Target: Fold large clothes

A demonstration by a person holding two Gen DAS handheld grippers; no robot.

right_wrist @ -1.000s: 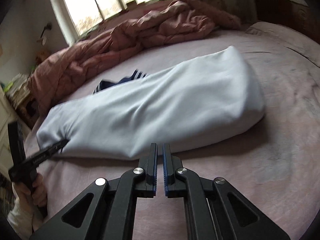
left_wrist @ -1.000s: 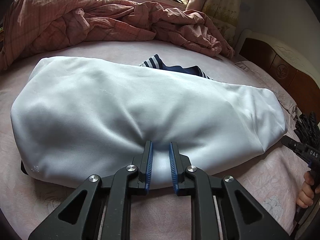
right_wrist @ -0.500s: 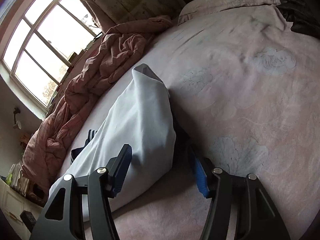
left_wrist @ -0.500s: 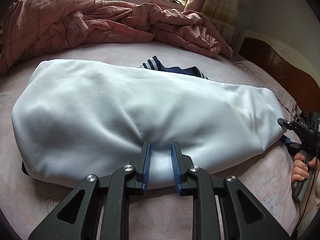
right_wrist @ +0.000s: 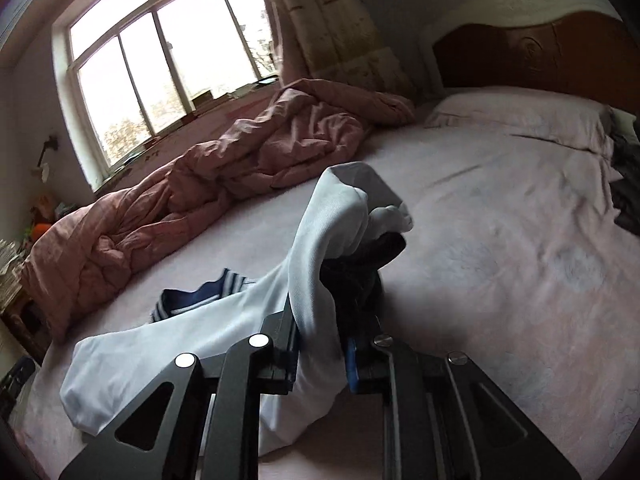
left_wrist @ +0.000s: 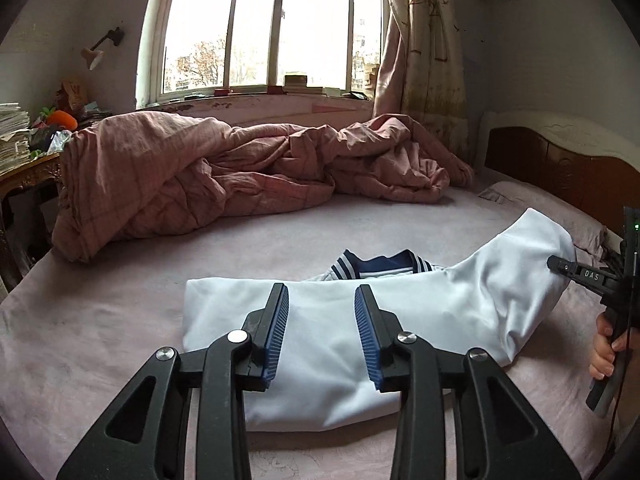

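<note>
Garment: 1 pale blue-white piece w/ navy striped collar, laid on pink bed sheet, well in front of the crumpled pink quilt.
Long axis: run across the left-wrist view, parallel to the quilt; collar edge turned toward the quilt; right end lifted off the sheet, left end seen lying flat.
L gripper: 1, jaws seen opening, moderate gap; held above the garment's near edge, no cloth seen pinched between blue pads.
R gripper: 1, jaws closing narrow on the garment's raised end; pale cloth and a darker layer seen bunched between them.
Hand: 1 seen at right edge of left view, wrapped on R gripper's handle.
Writing: "DAS" read on R gripper's finger; nothing else legible.
Others: 1 window, 1 curtain, 1 headboard, 1 pillow, all beyond or beside the quilt.
</note>
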